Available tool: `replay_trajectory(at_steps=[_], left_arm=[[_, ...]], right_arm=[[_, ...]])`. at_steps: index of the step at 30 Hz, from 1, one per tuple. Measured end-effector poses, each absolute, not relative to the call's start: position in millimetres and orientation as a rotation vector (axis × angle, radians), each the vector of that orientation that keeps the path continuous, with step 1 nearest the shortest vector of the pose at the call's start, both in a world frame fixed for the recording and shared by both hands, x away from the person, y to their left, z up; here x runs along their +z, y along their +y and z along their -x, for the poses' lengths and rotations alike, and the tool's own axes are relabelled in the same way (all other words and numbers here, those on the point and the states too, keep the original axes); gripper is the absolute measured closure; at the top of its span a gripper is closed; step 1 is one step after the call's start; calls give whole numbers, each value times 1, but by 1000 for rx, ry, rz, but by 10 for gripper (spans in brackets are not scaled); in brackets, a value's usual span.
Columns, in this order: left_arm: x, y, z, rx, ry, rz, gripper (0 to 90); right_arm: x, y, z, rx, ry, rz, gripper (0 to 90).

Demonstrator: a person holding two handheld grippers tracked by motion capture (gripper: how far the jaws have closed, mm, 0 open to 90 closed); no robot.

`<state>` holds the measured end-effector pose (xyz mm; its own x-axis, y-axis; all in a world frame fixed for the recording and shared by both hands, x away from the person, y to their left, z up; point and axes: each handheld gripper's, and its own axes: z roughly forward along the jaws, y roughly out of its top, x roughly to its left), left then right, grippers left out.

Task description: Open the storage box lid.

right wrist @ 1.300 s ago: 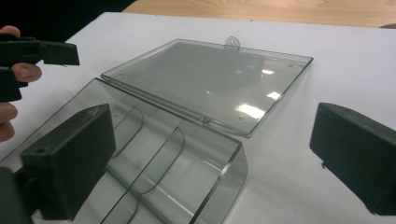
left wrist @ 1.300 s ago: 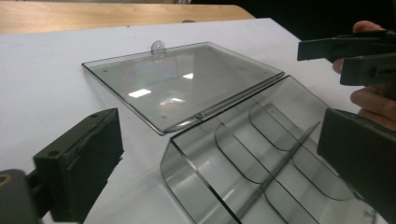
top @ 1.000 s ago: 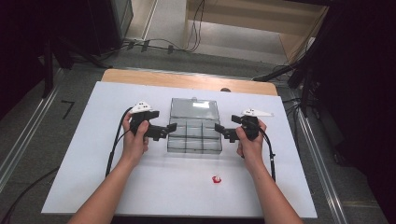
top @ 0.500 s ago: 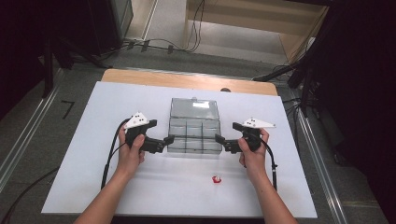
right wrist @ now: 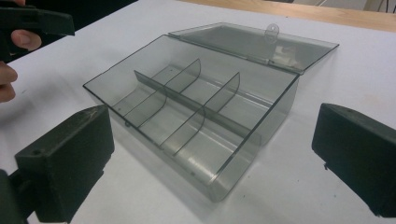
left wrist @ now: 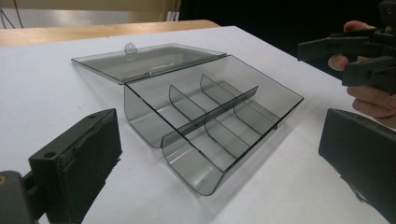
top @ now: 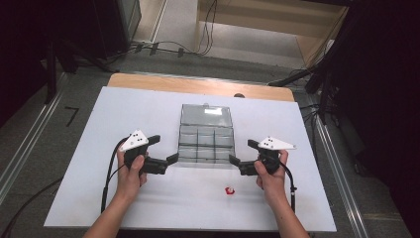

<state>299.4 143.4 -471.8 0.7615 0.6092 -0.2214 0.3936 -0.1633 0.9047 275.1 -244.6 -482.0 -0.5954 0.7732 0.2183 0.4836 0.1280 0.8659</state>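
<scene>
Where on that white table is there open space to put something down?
Bare table lies left of the clear box and right of it. It is crowded near the front, between both grippers, where a small red thing lies.

White-topped desk point(top: 99, 129) with a bare wooden strip along its far edge, open smoky-clear divided organizer box point(top: 205, 141) lying near its middle, lid laid flat behind, small red object point(top: 229, 190) just in front, apart from the box

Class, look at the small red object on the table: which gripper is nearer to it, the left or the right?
Right. The right gripper sits just above the small red object; the left gripper is farther off to its left.
</scene>
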Motion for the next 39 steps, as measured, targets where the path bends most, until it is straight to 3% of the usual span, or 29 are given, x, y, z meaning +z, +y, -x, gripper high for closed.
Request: replay_trajectory(at_steps=[39], left_arm=[[-483, 213, -239, 319, 828, -1787, 0]], right_arm=[[-492, -262, -201, 1461, 2200, -1212, 0]])
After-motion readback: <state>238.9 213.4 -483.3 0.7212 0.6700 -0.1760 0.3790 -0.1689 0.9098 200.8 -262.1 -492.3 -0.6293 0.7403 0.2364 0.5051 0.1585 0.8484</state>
